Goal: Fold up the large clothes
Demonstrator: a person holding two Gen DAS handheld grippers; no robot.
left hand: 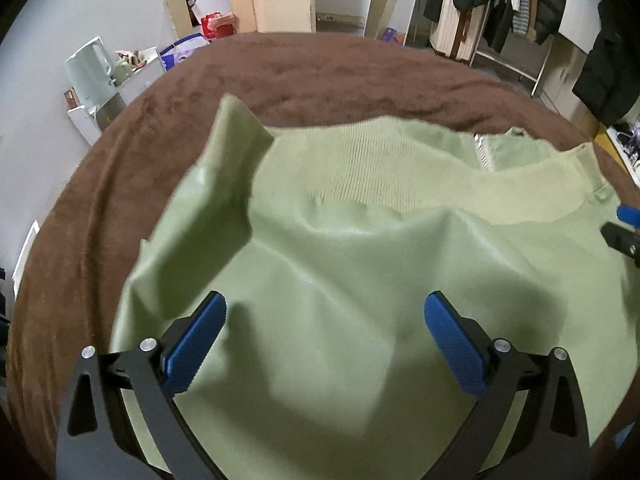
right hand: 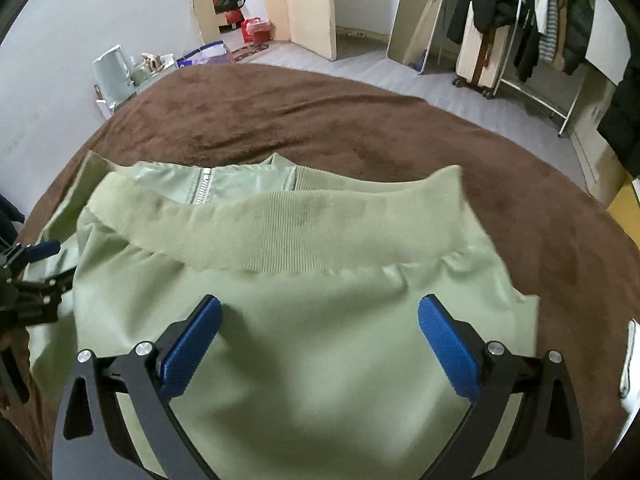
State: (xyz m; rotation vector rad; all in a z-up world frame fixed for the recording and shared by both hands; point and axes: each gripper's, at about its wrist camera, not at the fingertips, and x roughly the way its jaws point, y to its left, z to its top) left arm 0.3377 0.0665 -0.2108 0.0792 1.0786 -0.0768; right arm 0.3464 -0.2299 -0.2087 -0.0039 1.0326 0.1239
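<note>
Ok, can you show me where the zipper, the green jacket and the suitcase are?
zipper [right hand: 203, 188]: right wrist view, on its silver teeth.
green jacket [right hand: 320, 328]: right wrist view, on the smooth body fabric.
suitcase [right hand: 482, 56]: right wrist view, on its cream front shell.

A light green jacket [left hand: 360, 260] with a ribbed hem and a zipper [left hand: 482, 152] lies rumpled on a brown blanket [left hand: 320, 68]. The left gripper [left hand: 326, 320] hovers above it, blue pads [left hand: 196, 344] spread wide, nothing between them.
</note>
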